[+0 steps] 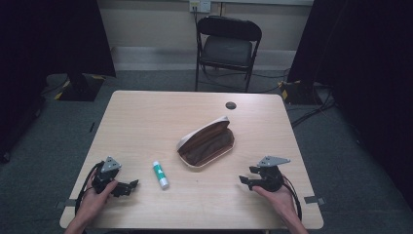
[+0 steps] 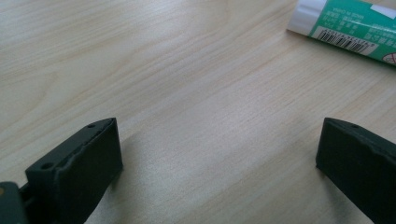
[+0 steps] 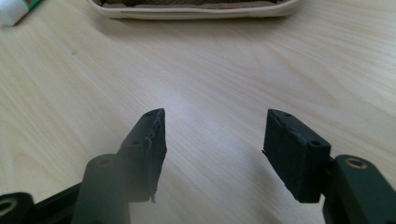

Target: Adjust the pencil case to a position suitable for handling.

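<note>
While both hands rest low on the table, left gripper and right gripper gape wide, empty; glue stick beside open pouch.

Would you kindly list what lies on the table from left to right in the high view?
left gripper → glue stick → open pencil case → right gripper

Left gripper jaws wide apart over bare wooden table. Green-and-white glue stick lying at 1 o'clock.
</note>
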Demonstrator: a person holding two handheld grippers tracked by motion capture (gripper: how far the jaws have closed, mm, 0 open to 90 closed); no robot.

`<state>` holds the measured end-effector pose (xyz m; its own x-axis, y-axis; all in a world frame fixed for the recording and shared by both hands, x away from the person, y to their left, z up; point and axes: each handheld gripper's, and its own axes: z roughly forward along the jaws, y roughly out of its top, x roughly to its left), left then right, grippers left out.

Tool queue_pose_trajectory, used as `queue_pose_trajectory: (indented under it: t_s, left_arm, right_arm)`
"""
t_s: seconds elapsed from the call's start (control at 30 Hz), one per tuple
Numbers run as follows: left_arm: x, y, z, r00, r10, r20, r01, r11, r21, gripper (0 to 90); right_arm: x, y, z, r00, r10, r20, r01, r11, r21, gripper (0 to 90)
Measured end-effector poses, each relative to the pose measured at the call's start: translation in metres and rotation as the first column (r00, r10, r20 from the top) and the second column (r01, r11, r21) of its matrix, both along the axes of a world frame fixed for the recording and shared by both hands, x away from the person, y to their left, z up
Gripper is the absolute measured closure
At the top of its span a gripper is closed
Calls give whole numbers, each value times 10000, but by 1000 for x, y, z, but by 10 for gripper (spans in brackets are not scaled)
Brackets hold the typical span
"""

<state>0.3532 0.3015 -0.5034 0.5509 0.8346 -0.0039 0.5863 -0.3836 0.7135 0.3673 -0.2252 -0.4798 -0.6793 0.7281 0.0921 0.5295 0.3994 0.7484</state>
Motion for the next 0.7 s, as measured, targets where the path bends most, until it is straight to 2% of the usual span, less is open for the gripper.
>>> queue_pose_trajectory:
  t_s: [0.17, 0.4, 0.7]
  left_arm:
    - [0, 0, 0, 10000, -2, 1, 2, 10000, 1, 0]
    - [0, 0, 0, 10000, 0, 0, 0, 10000, -1, 0]
    - [0, 0, 0, 10000, -2, 2, 2, 10000, 2, 0]
  right_arm:
    - [-1, 8, 4, 9992, 391, -101, -393, 9990, -196, 426]
    - [6, 12, 11, 9984, 570, -41, -570, 9984, -37, 444]
    - [34, 30, 25, 9951, 958, 248, -966, 9948, 316, 454]
